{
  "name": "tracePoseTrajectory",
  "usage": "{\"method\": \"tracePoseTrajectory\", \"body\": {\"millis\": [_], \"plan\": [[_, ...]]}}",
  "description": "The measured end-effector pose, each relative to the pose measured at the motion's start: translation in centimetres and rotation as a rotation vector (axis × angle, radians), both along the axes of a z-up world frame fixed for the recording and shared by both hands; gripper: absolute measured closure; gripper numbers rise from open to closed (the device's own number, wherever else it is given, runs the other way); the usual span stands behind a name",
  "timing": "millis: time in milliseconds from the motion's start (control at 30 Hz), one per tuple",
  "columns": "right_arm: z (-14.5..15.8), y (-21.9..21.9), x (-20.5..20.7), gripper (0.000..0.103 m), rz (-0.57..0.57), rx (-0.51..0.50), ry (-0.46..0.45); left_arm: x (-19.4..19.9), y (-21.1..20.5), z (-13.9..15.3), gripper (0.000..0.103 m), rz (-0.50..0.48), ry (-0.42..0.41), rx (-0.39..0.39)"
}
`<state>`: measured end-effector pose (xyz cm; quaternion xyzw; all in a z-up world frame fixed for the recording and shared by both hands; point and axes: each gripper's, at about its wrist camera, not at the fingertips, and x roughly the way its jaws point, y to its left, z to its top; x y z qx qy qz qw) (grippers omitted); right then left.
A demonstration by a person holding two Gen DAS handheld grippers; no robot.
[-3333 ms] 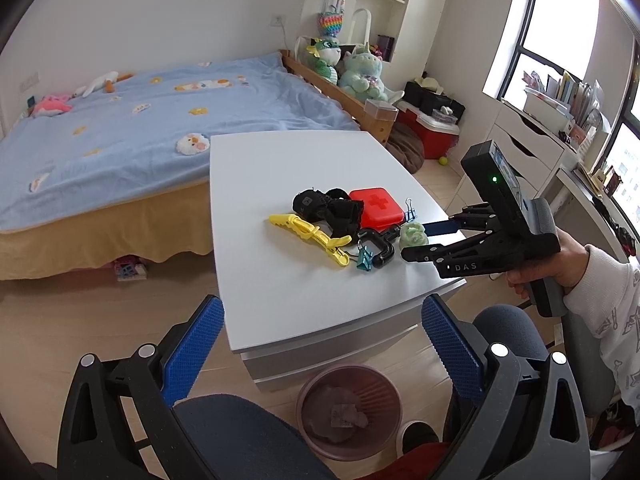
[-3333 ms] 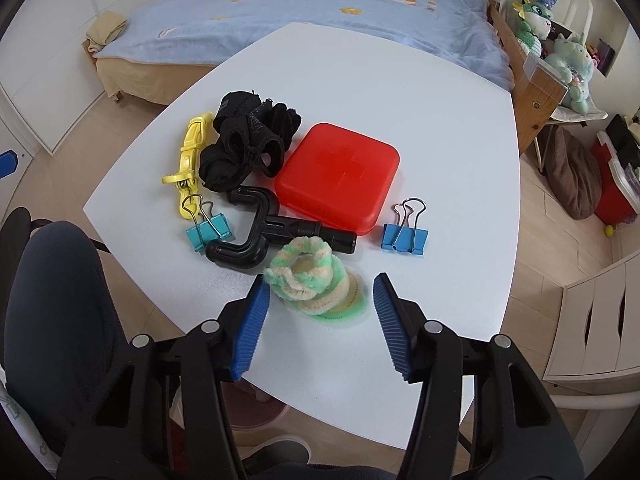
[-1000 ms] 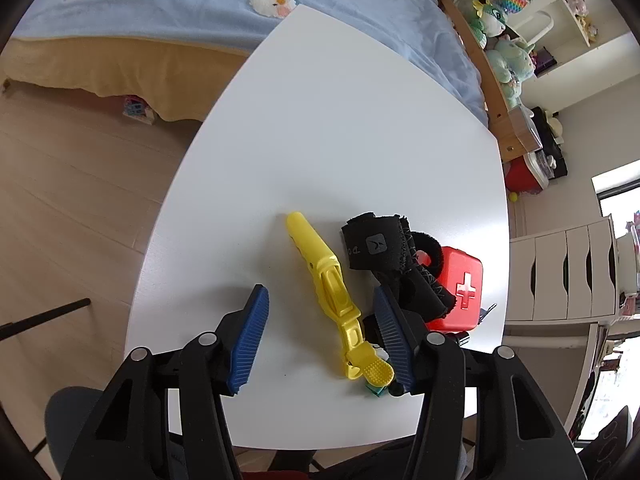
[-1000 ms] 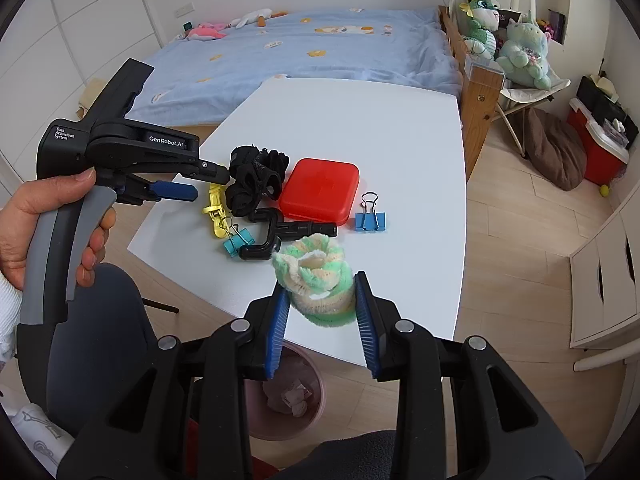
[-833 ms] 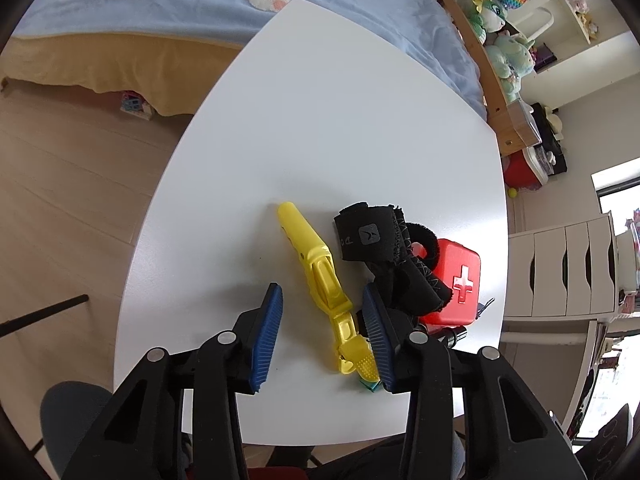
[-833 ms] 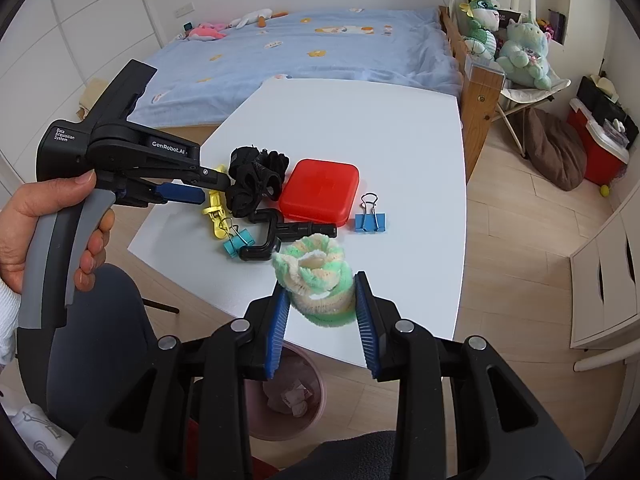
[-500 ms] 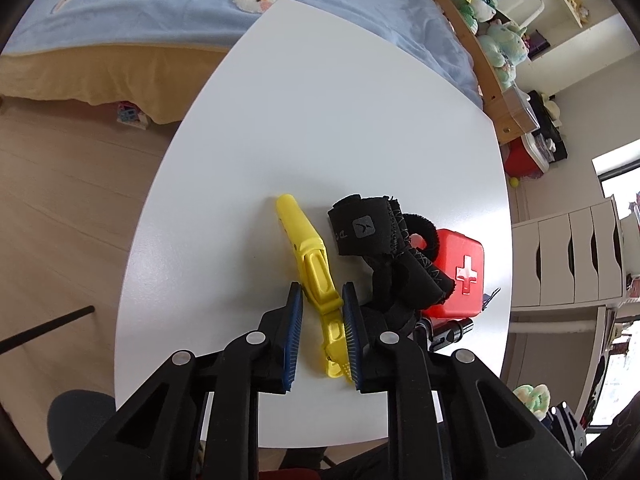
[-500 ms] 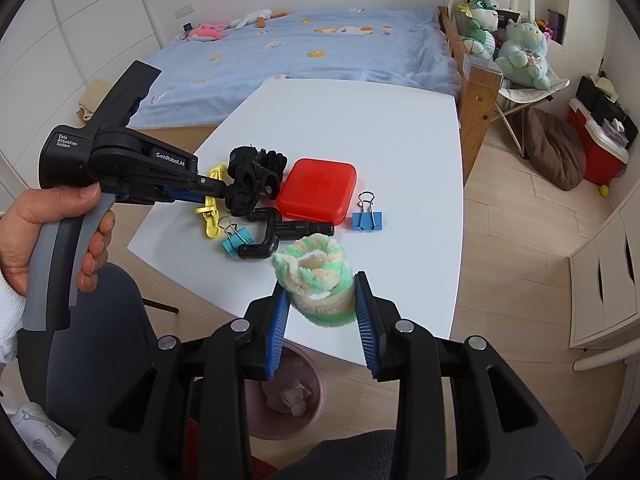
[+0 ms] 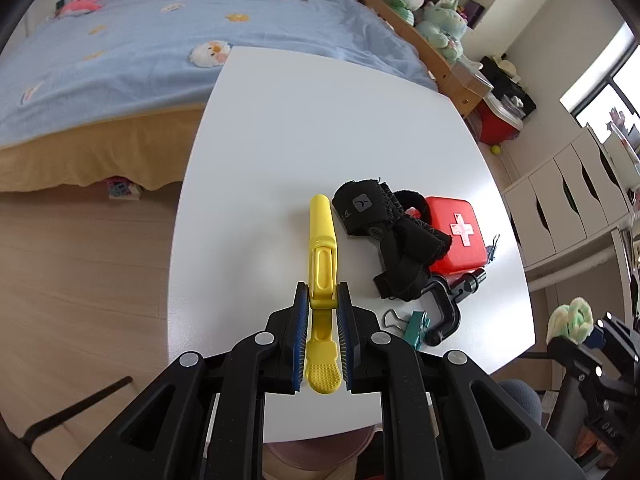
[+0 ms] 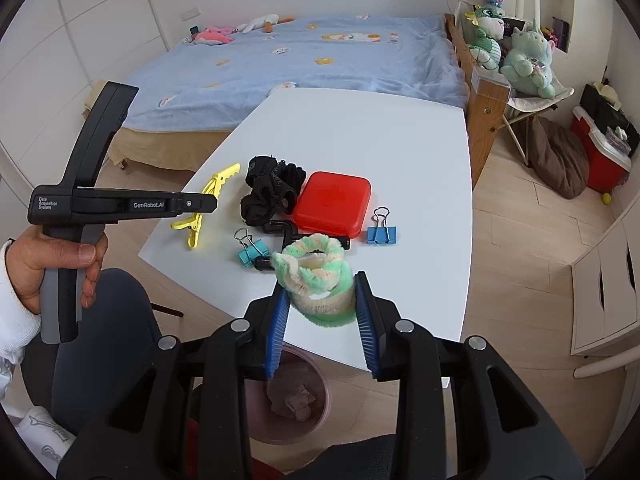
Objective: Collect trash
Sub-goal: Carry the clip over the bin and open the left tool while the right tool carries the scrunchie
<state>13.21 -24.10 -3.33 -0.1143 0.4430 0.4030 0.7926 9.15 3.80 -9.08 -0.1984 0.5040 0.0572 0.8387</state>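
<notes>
My left gripper [image 9: 322,304] is shut on a yellow hair clip [image 9: 322,248], gripping it near its handle end over the white table [image 9: 288,128]. The clip [image 10: 200,208] and the left gripper [image 10: 208,202] also show in the right wrist view. My right gripper [image 10: 320,300] is shut on a fluffy green and cream scrunchie [image 10: 316,276], held above the table's near edge. The scrunchie [image 9: 570,318] also shows at the right of the left wrist view. A pink trash bin [image 10: 296,404] with crumpled paper stands on the floor below my right gripper.
On the table lie a black strap bundle [image 10: 270,192], a red first-aid box [image 10: 332,204], a black clamp tool [image 9: 444,312], a teal binder clip [image 10: 250,252] and a blue binder clip [image 10: 382,232]. A bed [image 10: 304,56] stands behind; white drawers [image 10: 608,276] at right.
My left gripper came down over the yellow clip and closed on it. My right gripper has stayed shut on the scrunchie, almost still above the table edge.
</notes>
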Motion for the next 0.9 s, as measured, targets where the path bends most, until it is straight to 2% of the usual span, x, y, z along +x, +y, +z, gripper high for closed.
{"method": "tracePoseTrajectory", "body": {"millis": [333, 633, 900], "plan": [[1.7, 0.0, -1.4, 0.071, 0.017, 0.012, -0.035, -4.0, -1.9, 3.3, 0.09, -0.137, -0.118, 0.108], [3.5, -0.5, -4.1, 0.071, 0.035, 0.042, -0.06, -7.8, -3.6, 6.5, 0.09, -0.223, -0.238, 0.129], [4.7, -1.4, -7.4, 0.071, 0.067, 0.067, -0.075, -10.9, -5.0, 7.5, 0.09, -0.269, -0.278, 0.166]]}}
